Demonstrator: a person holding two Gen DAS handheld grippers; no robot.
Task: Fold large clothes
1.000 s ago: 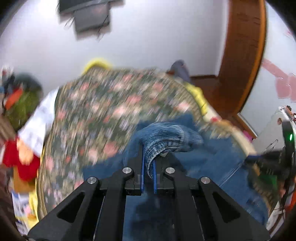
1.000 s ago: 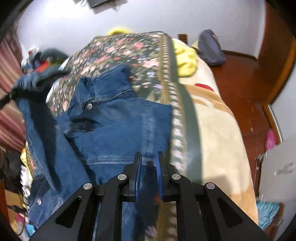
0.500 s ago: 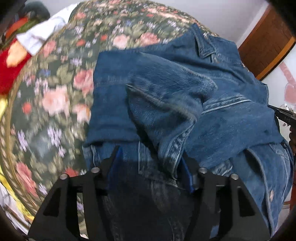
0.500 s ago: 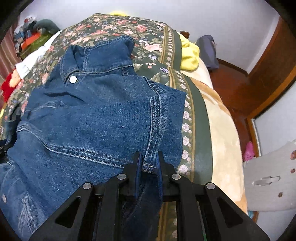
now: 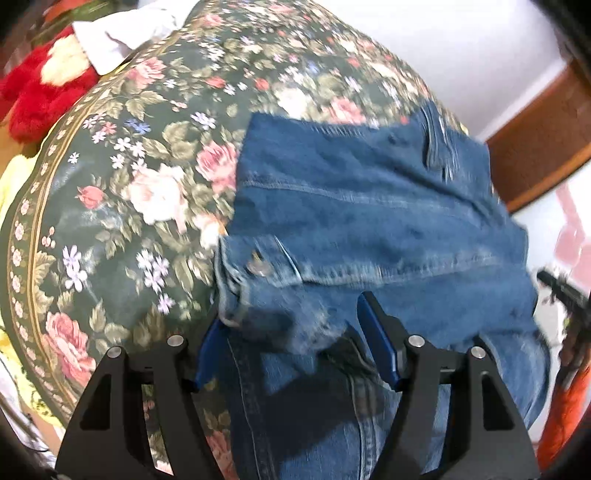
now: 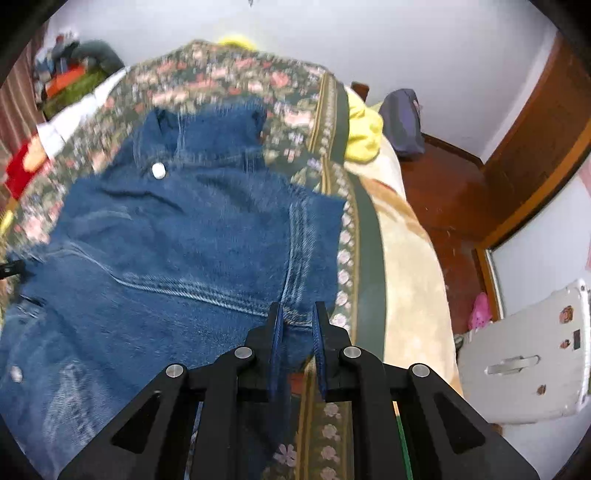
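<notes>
A blue denim jacket [image 5: 362, 206] lies spread on the flowered bedspread [image 5: 122, 177], its collar away from me. My left gripper [image 5: 290, 317] hovers low over the jacket's near left part. Its jaws are opening and stand wide; the folded-in sleeve and cuff [image 5: 258, 266] lie loose between and beyond the blue pads, which do not press on them. In the right wrist view the jacket [image 6: 177, 236] shows a white button near the collar. My right gripper [image 6: 297, 325] is shut on the jacket's right lower seam edge, and denim hangs under its fingers.
The bedspread's striped border [image 6: 347, 229] and a beige blanket [image 6: 410, 266] run along the bed's right side, then a wooden floor [image 6: 450, 192]. A yellow cloth [image 6: 364, 136], a red plush [image 5: 40, 88], a white garment [image 5: 122, 29] and a white chair [image 6: 528, 354] surround the bed.
My left gripper came down from holding the sleeve cuff in the air, laid the sleeve over the jacket and let it go, jaws spreading wide. The right gripper kept its hold on the edge.
</notes>
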